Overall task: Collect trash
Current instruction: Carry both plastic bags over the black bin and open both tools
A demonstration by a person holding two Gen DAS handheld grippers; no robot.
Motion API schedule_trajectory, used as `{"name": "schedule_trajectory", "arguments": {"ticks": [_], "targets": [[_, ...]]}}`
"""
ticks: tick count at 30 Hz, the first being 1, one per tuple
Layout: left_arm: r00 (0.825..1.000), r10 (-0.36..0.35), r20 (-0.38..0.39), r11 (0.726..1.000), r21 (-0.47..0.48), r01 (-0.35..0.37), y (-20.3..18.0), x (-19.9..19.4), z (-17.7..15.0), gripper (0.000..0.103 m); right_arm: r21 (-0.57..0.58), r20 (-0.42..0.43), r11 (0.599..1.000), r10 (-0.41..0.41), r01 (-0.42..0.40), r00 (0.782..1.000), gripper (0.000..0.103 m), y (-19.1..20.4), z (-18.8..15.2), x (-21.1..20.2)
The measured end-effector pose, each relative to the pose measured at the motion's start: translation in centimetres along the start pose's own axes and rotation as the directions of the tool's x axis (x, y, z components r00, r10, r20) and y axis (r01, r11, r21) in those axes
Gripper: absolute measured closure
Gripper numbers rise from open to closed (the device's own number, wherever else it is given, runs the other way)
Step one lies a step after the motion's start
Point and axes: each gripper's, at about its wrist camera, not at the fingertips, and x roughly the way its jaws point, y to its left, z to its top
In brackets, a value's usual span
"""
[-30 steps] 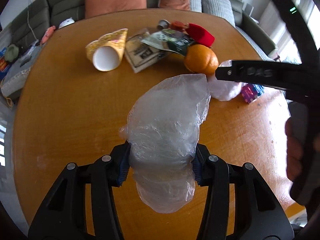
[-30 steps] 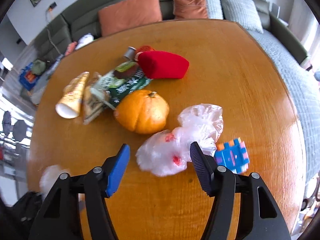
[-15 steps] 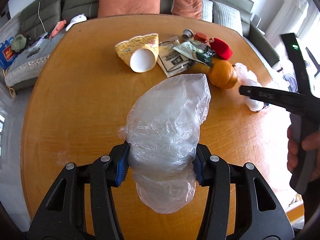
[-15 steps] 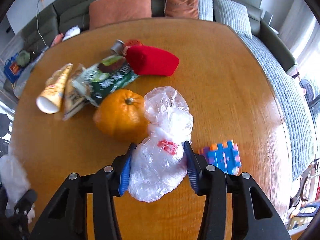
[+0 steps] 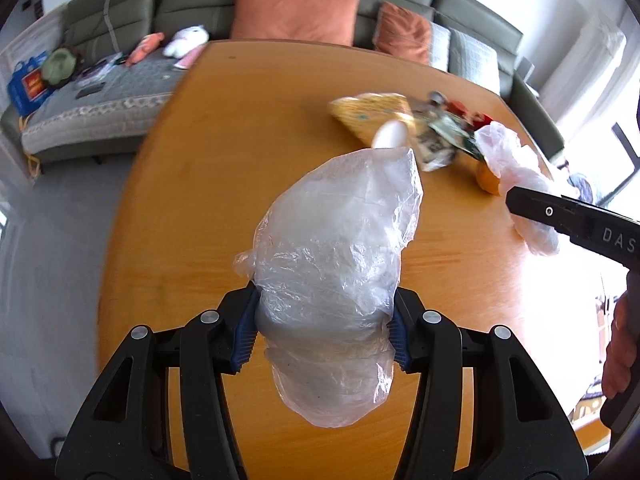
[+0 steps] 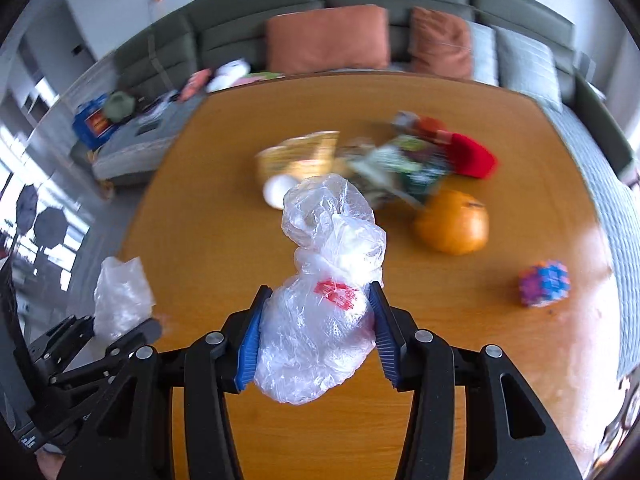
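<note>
My left gripper is shut on a clear crumpled plastic bag and holds it above the round wooden table. My right gripper is shut on a second clear plastic bag with red print, lifted off the table. That bag and the right gripper also show at the right of the left wrist view. The left bag shows at the lower left of the right wrist view.
On the far side of the table lie a yellow paper cone cup, snack wrappers, a red pouch, an orange and a blue-purple puzzle cube. A grey sofa with orange cushions stands behind.
My right gripper closed on the printed bag and lifted it off the table, away from the orange. Both grippers swung left; the left still holds its bag.
</note>
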Motion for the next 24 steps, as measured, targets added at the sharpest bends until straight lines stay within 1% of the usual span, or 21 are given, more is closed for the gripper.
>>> {"name": "schedule_trajectory", "arguments": {"ticks": [4,8,12,15,18,19,20,21,23,24], "targets": [[0.999,0.030,0.021,0.998,-0.060,-0.029,4.6,-1.5,-0.8,0.051,-0.085,-0.019,0.995,0.052,-0.054,0.998,0.053,6.1,0.3,1.3],[0.997,0.076,0.031,0.987,-0.145,-0.070,10.0,-3.0,-2.4,0.051,-0.174,-0.048,0.977,0.116,-0.122,0.992,0.052,12.6,0.1,2.4],[0.991,0.129,0.034,0.966,-0.231,-0.118,14.9,-4.4,-4.3,0.051,-0.264,-0.087,0.945,0.176,-0.193,0.981,0.052,18.7,-0.5,3.2],[0.985,0.170,0.032,0.943,-0.297,-0.153,18.3,-5.6,-6.0,0.050,-0.335,-0.122,0.912,0.210,-0.239,0.970,0.052,23.1,-1.0,3.8],[0.978,0.206,0.020,0.910,-0.372,-0.184,21.5,-6.8,-8.1,0.050,-0.389,-0.169,0.873,0.248,-0.296,0.954,0.052,27.3,-1.7,4.6],[0.974,0.227,0.012,0.891,-0.406,-0.202,23.0,-7.3,-9.3,0.050,-0.405,-0.185,0.860,0.256,-0.311,0.949,0.052,28.7,-1.9,4.9],[0.972,0.236,0.006,0.881,-0.423,-0.212,23.8,-7.6,-9.8,0.050,-0.428,-0.202,0.843,0.264,-0.327,0.943,0.052,30.4,-2.3,5.3],[0.967,0.255,-0.008,0.860,-0.455,-0.231,25.1,-8.0,-10.9,0.050,-0.440,-0.210,0.833,0.268,-0.336,0.940,0.052,31.3,-2.4,5.5],[0.959,0.283,-0.029,0.829,-0.496,-0.260,26.8,-8.4,-12.4,0.050,-0.473,-0.238,0.802,0.283,-0.366,0.929,0.052,33.8,-3.1,6.2],[0.954,0.297,-0.048,0.806,-0.523,-0.278,28.1,-8.6,-13.4,0.050,-0.483,-0.249,0.790,0.288,-0.376,0.925,0.052,34.8,-3.4,6.4]]}}
